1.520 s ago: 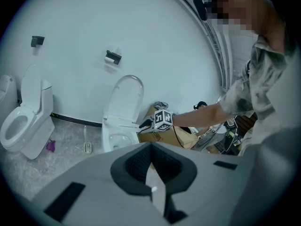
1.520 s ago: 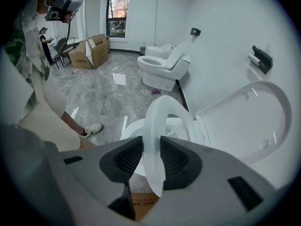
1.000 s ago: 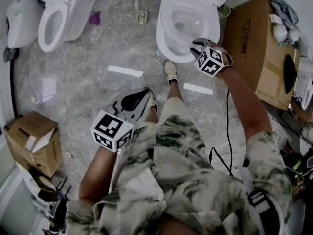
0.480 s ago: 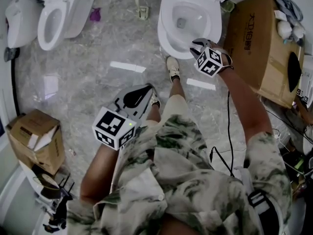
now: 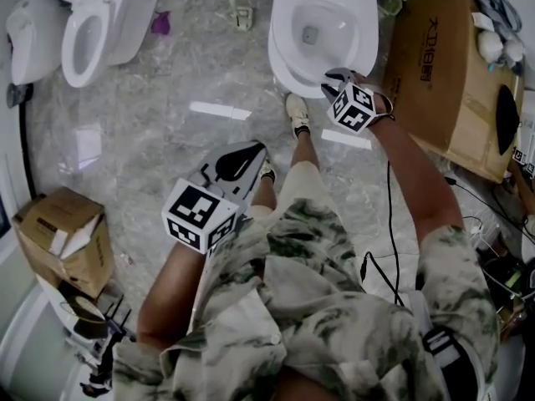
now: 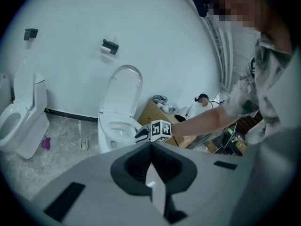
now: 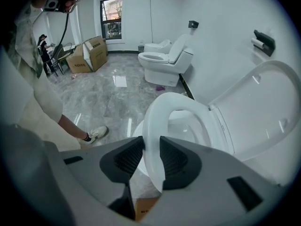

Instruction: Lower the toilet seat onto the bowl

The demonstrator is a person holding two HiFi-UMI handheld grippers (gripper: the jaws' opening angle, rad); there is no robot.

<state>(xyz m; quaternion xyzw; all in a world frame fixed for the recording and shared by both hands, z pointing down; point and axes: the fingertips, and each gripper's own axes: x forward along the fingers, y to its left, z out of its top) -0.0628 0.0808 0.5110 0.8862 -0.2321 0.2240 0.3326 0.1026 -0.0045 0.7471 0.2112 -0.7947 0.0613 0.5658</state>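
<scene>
A white toilet (image 5: 288, 57) stands at the top of the head view, its lid (image 7: 254, 112) upright against the wall. The toilet seat (image 7: 155, 121) is tilted a little above the bowl (image 7: 188, 126). My right gripper (image 7: 151, 147) points steeply down at the seat's front rim. Its jaws have just been closing, and the pads now press the rim from both sides. It also shows in the head view as the right gripper (image 5: 334, 80), at the bowl's front right. My left gripper (image 5: 238, 161) hangs shut and empty over the floor by the person's leg, well short of the toilet.
A second toilet (image 5: 88, 36) stands at the far left. A large cardboard box (image 5: 443, 73) sits right beside the near toilet, and a smaller box (image 5: 63, 241) is at the left. The person's shoe (image 5: 295, 114) is in front of the bowl. Cables and clutter lie at the right.
The right gripper has sunk slightly towards the bowl with the seat rim between its jaws. The left gripper has hardly shifted.
</scene>
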